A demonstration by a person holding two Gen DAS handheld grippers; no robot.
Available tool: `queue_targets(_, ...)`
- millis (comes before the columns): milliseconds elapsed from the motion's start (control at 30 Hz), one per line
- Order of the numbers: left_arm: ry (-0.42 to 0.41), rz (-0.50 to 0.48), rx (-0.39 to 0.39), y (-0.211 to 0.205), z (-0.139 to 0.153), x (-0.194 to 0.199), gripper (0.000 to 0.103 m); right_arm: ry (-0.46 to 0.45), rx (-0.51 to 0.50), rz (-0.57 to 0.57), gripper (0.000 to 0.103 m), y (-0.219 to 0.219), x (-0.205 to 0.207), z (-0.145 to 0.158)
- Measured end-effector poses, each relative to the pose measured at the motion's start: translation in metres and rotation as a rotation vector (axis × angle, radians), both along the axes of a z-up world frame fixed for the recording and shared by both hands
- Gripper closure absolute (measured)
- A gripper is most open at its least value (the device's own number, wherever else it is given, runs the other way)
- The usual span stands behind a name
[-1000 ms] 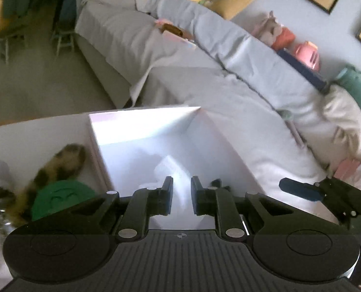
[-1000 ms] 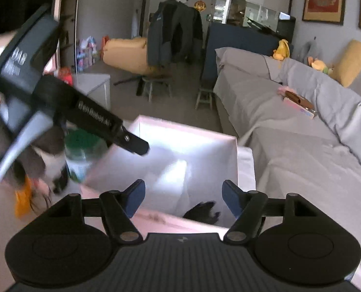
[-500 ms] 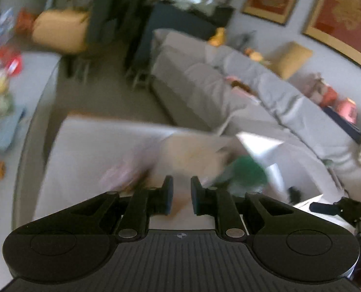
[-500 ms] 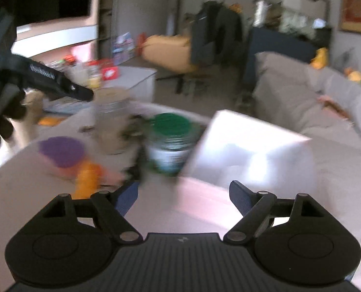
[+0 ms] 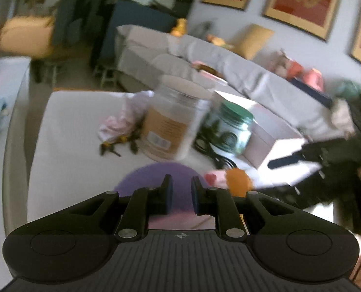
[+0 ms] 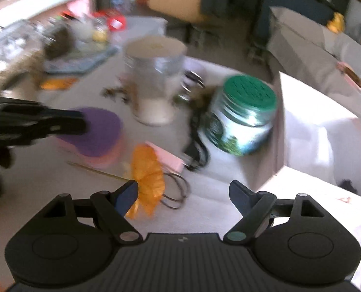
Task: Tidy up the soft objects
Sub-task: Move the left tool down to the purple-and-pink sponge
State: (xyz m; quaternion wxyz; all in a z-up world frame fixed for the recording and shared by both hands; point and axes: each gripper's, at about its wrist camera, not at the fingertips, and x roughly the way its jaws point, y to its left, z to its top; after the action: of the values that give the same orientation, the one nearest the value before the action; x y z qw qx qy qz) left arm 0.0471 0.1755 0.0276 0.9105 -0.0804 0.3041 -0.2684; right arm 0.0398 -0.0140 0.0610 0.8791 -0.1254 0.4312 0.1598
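Left wrist view: left tool (image 5: 181, 196) hangs just above the purple pad (image 5: 153, 177) on the bench (image 5: 71, 146), jaws nearly closed with a narrow gap, gripping nothing. Clear jar (image 5: 175, 124) and green-lidded jar (image 5: 231, 129) stand just beyond, near the white box (image 5: 273, 131).

Right wrist view: right tool (image 6: 184, 194) is wide open and empty, low beside the orange flower (image 6: 147, 172). Judged risk: jaws this narrow may push the pad away, and blur suggests speed enough to topple a jar.
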Motion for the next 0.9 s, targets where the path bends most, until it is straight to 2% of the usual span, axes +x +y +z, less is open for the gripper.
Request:
queue_targets(100,-0.047,-0.051,0.075,-0.010,0.002,-0.009,0.085,0.026,-0.033,-0.076,0.021,-0.005,0.009,-0.007)
queue_targets(167,-0.056,-0.080,0.098,-0.014,0.002,-0.013,0.084,0.039,-0.040,-0.114,0.021,-0.010,0.012,-0.010)
queue_targets(367,-0.130,-0.171,0.224,-0.037,0.002,-0.026,0.084,0.061,-0.054,-0.149,0.021,-0.011,0.019,-0.019)
queue_targets(467,-0.101,-0.243,0.219,-0.045,-0.002,-0.025,0.084,0.059,-0.060,-0.142,0.021,-0.010,0.021,-0.018)
queue_targets(567,-0.062,-0.281,0.282,-0.060,-0.016,-0.024,0.084,0.058,-0.054,-0.141,0.020,-0.011,0.021,-0.018)
queue_targets(667,-0.057,-0.275,0.249,-0.056,-0.015,-0.024,0.084,0.057,-0.036,-0.142,0.020,-0.014,0.020,-0.018)
queue_targets(767,-0.072,-0.278,0.192,-0.047,-0.002,-0.025,0.084,0.060,-0.015,-0.152,0.018,-0.018,0.021,-0.019)
queue_targets(833,-0.104,-0.276,0.142,-0.042,0.012,-0.026,0.084,0.064,0.001,-0.161,0.016,-0.022,0.022,-0.021)
queue_targets(900,-0.146,-0.234,0.116,-0.033,0.023,-0.024,0.084,0.067,0.020,-0.171,0.015,-0.025,0.022,-0.022)
